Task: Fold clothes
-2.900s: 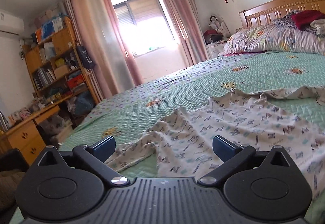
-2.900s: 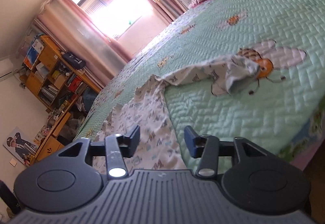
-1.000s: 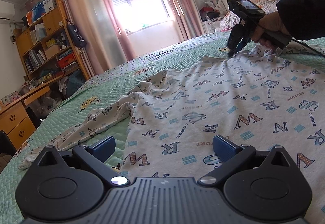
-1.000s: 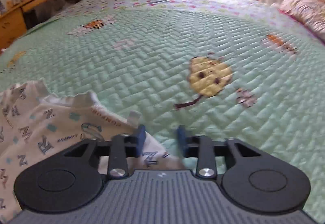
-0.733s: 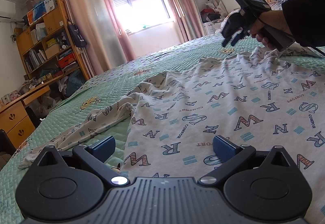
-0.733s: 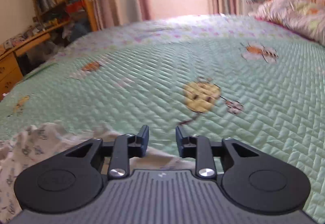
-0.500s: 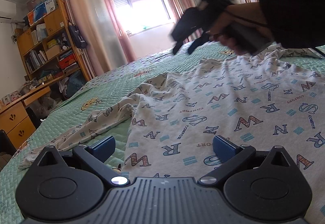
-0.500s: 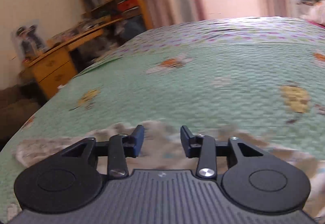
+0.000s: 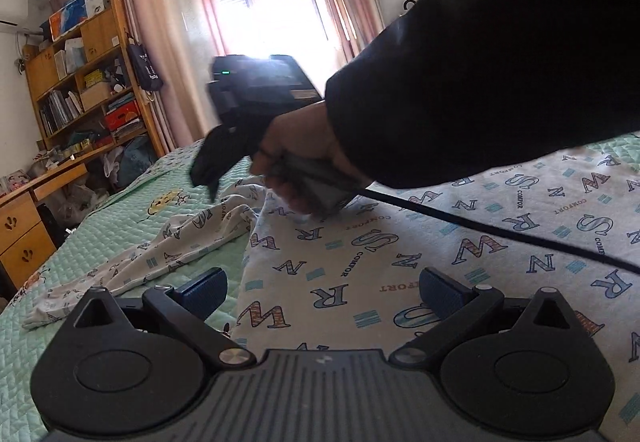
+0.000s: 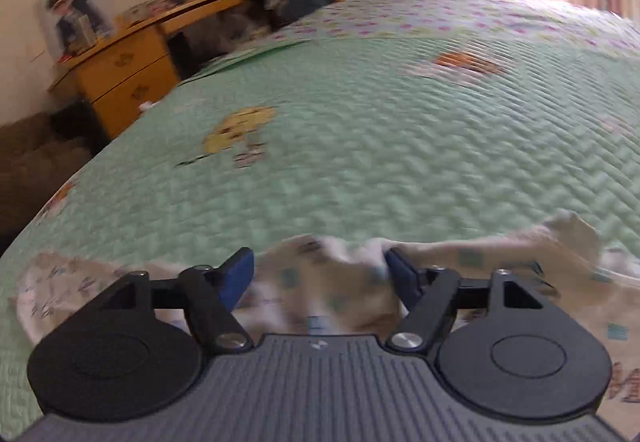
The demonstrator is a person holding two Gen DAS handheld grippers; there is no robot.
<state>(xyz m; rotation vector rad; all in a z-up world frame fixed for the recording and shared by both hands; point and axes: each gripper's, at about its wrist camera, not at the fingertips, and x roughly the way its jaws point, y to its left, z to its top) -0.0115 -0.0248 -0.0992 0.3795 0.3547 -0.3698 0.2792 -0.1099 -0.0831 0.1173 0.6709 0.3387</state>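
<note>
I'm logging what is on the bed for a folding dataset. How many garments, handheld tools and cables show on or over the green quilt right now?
White letter-print cotton garment: 1
Black two-finger handheld tools, left tool and right tool: 2
Black cable: 1
Total: 4

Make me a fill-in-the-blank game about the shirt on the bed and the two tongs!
1. The letter-print shirt lies on a quilt whose main color is ____.
2. The left tongs are ____, with the shirt's edge lying between the pads.
3. The right tongs hover over the shirt's ____, which stretches out to the side.
4. A black ____ trails across the shirt from the hand holding the right tongs.

Missing words: green; open; sleeve; cable
</note>
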